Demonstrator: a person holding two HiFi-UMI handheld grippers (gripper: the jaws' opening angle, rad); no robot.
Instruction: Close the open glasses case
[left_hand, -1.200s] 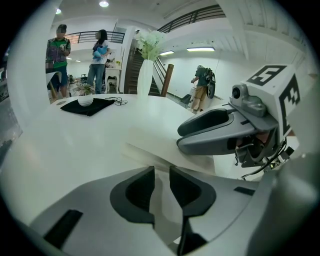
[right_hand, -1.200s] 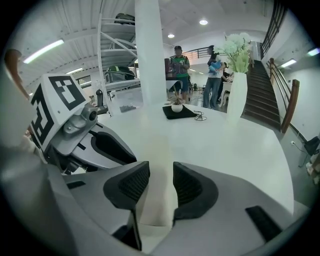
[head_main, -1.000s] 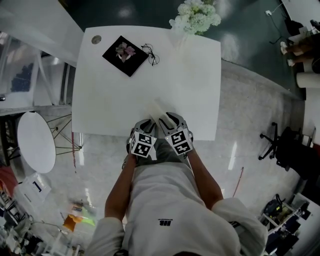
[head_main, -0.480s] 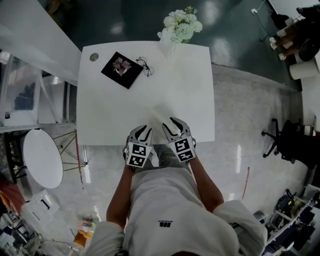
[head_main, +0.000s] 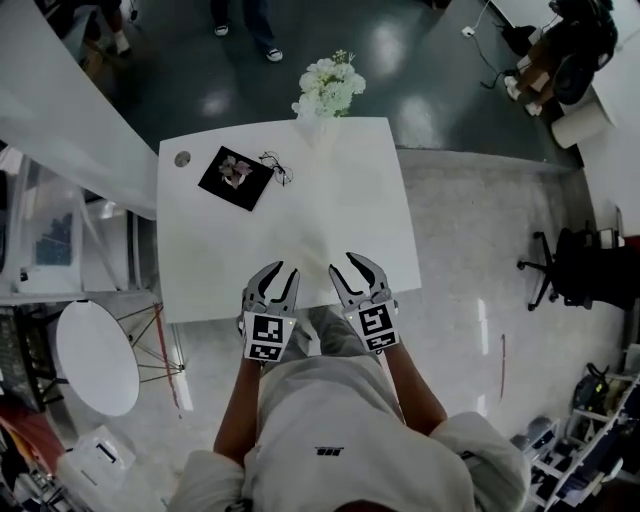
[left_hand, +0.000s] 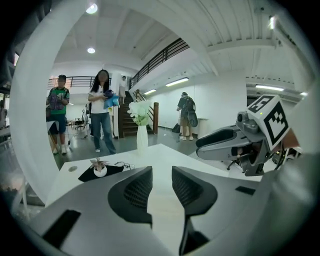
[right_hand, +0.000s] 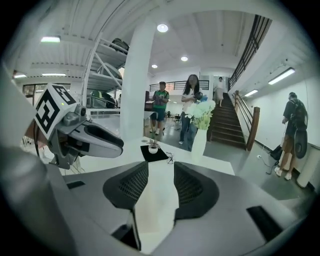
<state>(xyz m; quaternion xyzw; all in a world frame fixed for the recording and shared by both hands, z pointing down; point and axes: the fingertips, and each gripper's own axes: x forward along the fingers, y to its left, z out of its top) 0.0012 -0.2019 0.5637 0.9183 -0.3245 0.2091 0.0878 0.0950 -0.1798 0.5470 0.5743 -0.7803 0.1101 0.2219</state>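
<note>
**Table (head_main: 340, 200), white — two containers standing on it.**
- Vase (left_hand: 142, 138): standing at the far edge and holding white flowers (head_main: 328, 85).
- Small white pot (head_main: 236, 170): sitting on a black mat (head_main: 222, 190) toward the far left and holding a little plant. Glasses (head_main: 276, 168) are lying just beside the mat's right corner.
- Glasses case: not showing against the white tabletop in any view, so its place cannot be told.
- Left gripper (head_main: 281, 272) and right gripper (head_main: 346, 266): hovering side by side at the table's near edge and pointing toward the far side. Their marker cubes are facing up, and the person's forearms are reaching forward behind them.
- Jaws: both pairs are standing apart — released and gripping nothing.
</note>
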